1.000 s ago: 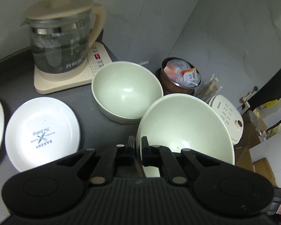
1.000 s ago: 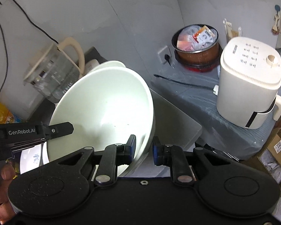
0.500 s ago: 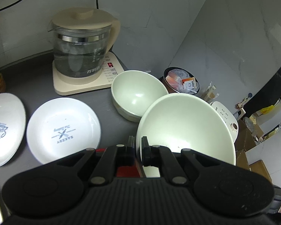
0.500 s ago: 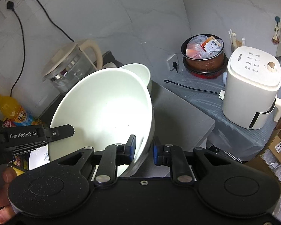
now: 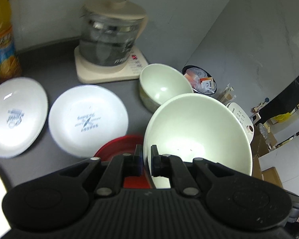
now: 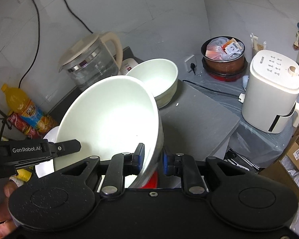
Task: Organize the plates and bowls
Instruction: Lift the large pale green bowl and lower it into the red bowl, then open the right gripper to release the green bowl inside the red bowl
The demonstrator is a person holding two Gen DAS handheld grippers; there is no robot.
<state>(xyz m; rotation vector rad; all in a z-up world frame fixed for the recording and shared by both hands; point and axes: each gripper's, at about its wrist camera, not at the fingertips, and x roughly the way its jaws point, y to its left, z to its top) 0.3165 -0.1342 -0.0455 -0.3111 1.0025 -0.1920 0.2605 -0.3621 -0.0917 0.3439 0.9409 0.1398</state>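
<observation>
Grey countertop [image 5: 39, 171], set into a corner of pale marbled wall; crockery is lying spread across it.

Item 1: large bowl [image 5: 197, 135]. It is being held off the counter, tilted, by both tools at once. The left gripper [image 5: 145, 159] is pinching its near rim, one finger inside and one outside, the jaws narrow on the wall. The right gripper [image 6: 151, 157] is straddling the rim on the opposite side with blue pads on either face; the outer pad appears to be standing slightly off the wall, so whether it is truly clamping I cannot tell.

Item 2: small bowl [image 5: 163, 88]. It is sitting upright on the counter, ahead of the held bowl along the line of the left tool's fingers and just beside the kettle base [image 5: 109, 69]. In both views the rims are overlapping; whether they are touching cannot be told.

Item 3: two white plates [image 5: 87, 119], [image 5: 16, 115], lying flat side by side to the left of the left gripper, apart from the bowls.

Item 4: red dish [image 5: 119, 145], partly hidden under the left tool.

Judgement: nesting calls for travelling forward, away from both hands, mouth levelled upward over the small bowl. The left gripper is looking more squarely at that target.
</observation>
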